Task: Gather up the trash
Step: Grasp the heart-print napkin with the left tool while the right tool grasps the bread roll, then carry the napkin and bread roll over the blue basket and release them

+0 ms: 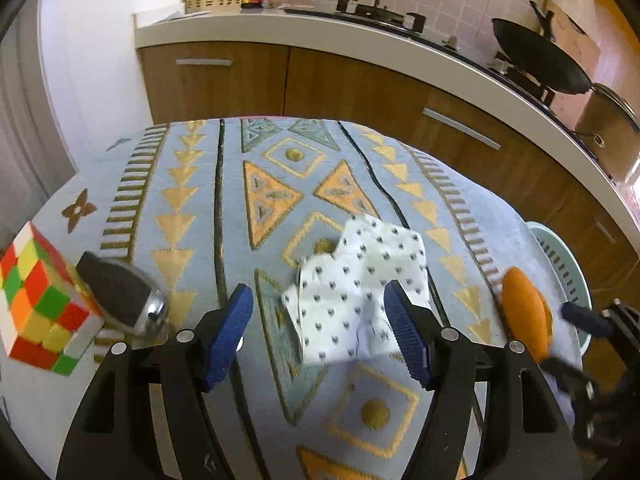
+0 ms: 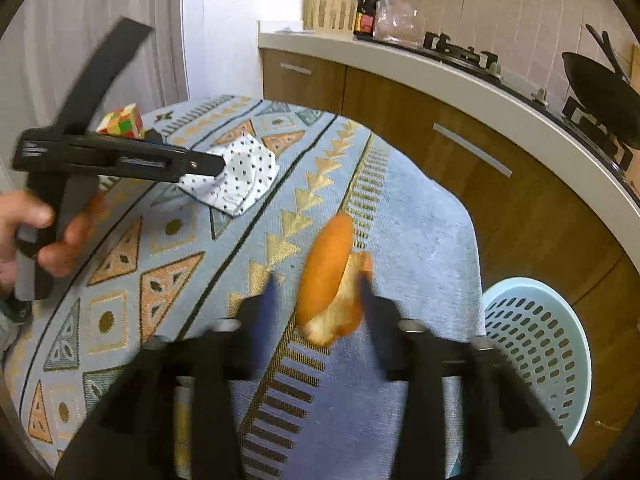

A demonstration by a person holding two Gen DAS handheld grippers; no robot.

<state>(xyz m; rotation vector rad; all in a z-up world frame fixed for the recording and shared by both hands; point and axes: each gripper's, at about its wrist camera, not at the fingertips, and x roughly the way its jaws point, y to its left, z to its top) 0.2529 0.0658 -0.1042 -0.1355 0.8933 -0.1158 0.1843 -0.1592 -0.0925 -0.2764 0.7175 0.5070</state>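
A crumpled white napkin with dark dots lies on the patterned tablecloth. My left gripper stands open around its near end; the right blue finger overlaps the napkin and the left one is clear of it. In the right wrist view, an orange peel lies between the blurred fingers of my right gripper, which is open and not pressing it. The left gripper, held by a hand, reaches over the napkin. The peel and right gripper show at the left wrist view's right edge.
A light blue perforated basket stands below the table's right edge, its rim also in the left wrist view. A colour cube and a black-and-silver object sit at the table's left. Kitchen counter with stove and wok behind.
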